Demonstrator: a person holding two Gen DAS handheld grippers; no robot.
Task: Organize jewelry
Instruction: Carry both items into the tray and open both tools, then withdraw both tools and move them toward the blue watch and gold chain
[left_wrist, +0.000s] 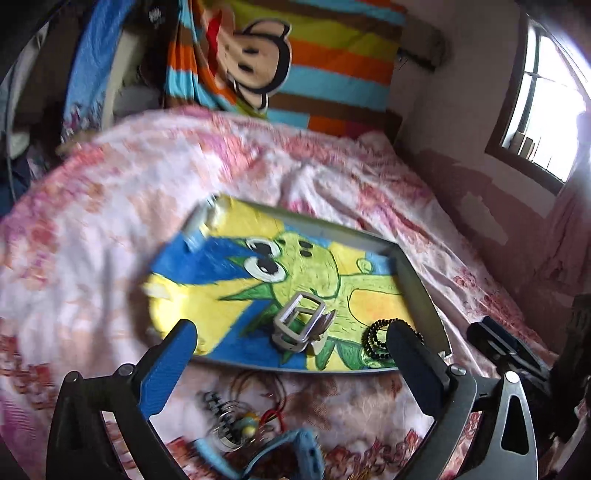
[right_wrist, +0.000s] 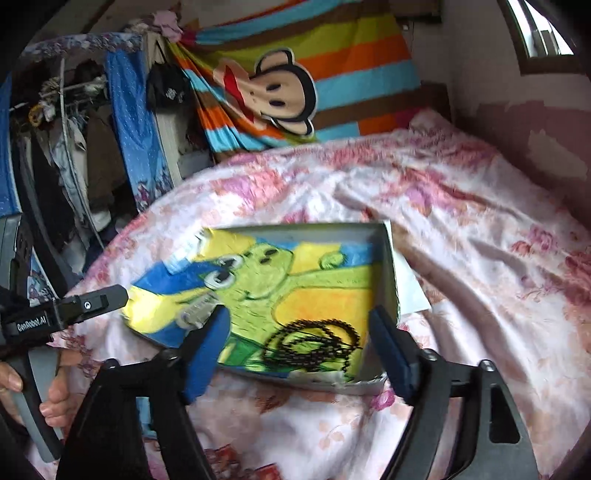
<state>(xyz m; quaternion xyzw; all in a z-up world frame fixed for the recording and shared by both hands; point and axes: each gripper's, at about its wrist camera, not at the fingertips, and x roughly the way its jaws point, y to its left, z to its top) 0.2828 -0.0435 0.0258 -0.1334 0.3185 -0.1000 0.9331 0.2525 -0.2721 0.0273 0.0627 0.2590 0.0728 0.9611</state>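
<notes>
One tray, two pieces in it, both grippers spread wide.

Left gripper (left_wrist: 291, 354) and right gripper (right_wrist: 299, 332) grip nothing; one silver hair claw (left_wrist: 301, 325) lies mid-tray (left_wrist: 417, 280), one black bead necklace (right_wrist: 317, 345) at its near right corner.

A tray (left_wrist: 417, 280) lay on the bed (left_wrist: 110, 221). In it, a clip (left_wrist: 301, 326) sat near the front edge, with a bead necklace (left_wrist: 376, 341) just to its right in the front right corner. Before the tray, on the bedding, lay a heap of jewelry (left_wrist: 240, 417). A hanging cloth (left_wrist: 332, 59) stood behind the bed, a window (left_wrist: 546, 99) to the right.
</notes>
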